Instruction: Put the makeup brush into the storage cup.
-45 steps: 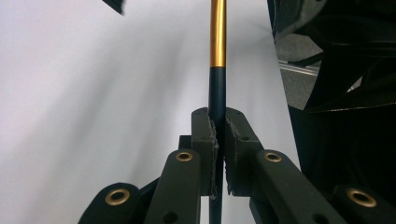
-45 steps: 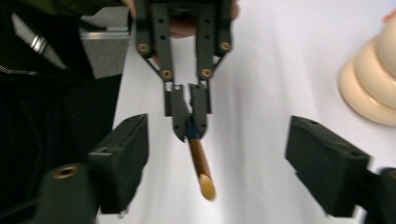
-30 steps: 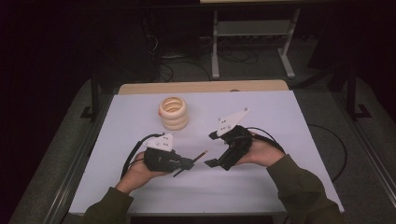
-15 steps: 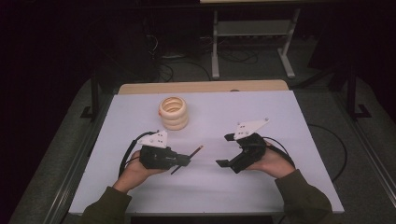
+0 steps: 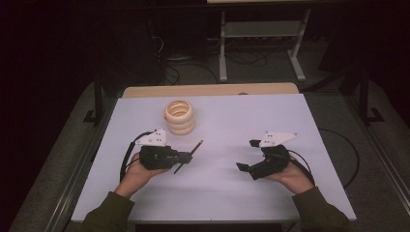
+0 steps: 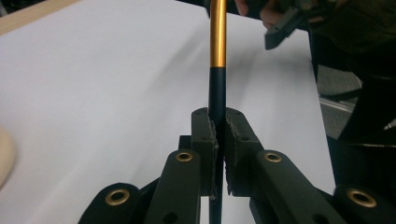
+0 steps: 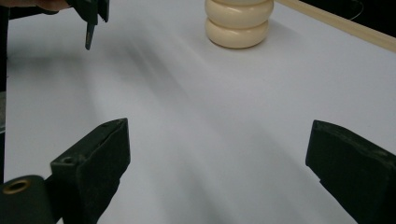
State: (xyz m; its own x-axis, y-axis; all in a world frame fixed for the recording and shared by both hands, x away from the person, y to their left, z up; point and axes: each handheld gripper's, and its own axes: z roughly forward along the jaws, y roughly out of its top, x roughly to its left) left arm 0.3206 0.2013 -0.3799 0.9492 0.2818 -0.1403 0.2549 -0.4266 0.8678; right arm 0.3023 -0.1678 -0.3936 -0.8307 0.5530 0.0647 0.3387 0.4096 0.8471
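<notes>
The left gripper (image 5: 186, 157) is clamped on a thin black pen with a gold band (image 6: 217, 70), holding it just above the white table (image 5: 232, 121) at near left, its tip pointing toward the far right. The right gripper (image 5: 245, 155) sits at near right with its jaws spread wide and nothing between them, well apart from the pen.

The step in hand looks like carrying the pen to the cream ring-shaped holder (image 5: 180, 117), which stands upright on the far left of the table, just beyond the left gripper. The next move probably calls for tilting the pen upright and lining its tip over the holder's open top.

The left gripper view shows the 2 pads (image 6: 236, 135) pressed tight on the pen's black barrel, which the high view cannot resolve. The right gripper view shows the holder's (image 7: 239, 23) stacked rings from the side, while the high view alone shows its hollow centre.
</notes>
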